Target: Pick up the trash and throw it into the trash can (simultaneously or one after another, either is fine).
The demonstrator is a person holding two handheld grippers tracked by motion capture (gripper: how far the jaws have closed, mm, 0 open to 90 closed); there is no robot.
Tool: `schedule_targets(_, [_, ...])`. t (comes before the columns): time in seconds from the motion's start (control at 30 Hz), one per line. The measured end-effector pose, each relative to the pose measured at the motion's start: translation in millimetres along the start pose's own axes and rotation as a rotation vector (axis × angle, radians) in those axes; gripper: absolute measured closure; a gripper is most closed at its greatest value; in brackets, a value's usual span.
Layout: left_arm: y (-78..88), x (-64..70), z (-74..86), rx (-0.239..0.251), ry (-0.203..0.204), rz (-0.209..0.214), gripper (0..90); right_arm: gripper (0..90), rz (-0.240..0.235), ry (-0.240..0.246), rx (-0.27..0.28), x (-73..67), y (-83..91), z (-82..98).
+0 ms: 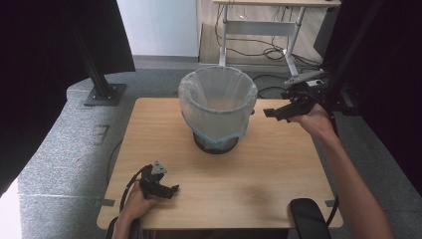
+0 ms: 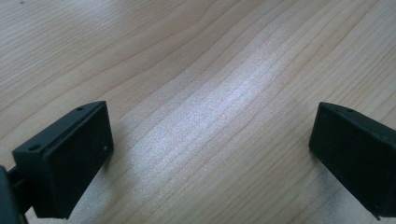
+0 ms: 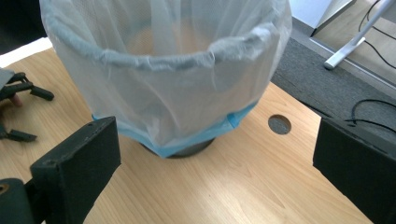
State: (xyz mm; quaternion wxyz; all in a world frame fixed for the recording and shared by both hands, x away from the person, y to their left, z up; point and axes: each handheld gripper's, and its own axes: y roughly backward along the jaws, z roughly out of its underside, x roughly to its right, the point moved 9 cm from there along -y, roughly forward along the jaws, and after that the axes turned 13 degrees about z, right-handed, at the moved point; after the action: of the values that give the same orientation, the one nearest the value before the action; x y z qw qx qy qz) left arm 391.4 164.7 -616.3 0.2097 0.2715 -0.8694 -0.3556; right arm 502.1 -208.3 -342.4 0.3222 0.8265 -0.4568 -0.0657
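A dark waste bin lined with a translucent white bag with a blue hem stands upright at the back middle of the wooden table. My right gripper hovers just right of the bin's rim, open, its jaws pointing at the bin with nothing between them. My left gripper rests low at the table's front left corner, open over bare wood. It also appears far off in the right gripper view.
A round cable hole sits in the table right of the bin. Black frame posts stand on the grey floor at both sides. A desk with cables is behind. A black padded part overlaps the table's front right edge.
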Motion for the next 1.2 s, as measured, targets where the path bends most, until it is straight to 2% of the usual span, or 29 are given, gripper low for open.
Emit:
schedule_targets(0.47, [0.0, 0.0, 0.0, 0.001, 0.000, 0.000, 0.0, 2.5, 0.048, -0.024, 0.000, 11.8, 17.5, 34.0])
schedule_targets(0.67, [0.0, 0.0, 0.0, 0.000, 0.000, 0.000, 0.0, 2.6, 0.078, -0.017, -0.019, 16.9, 16.4, 53.6])
schedule_targets(1.2, [0.1, 0.0, 0.1, -0.002, 0.000, 0.000, 0.0, 1.5, 0.085, -0.016, -0.024, 10.1, 4.9, 89.2])
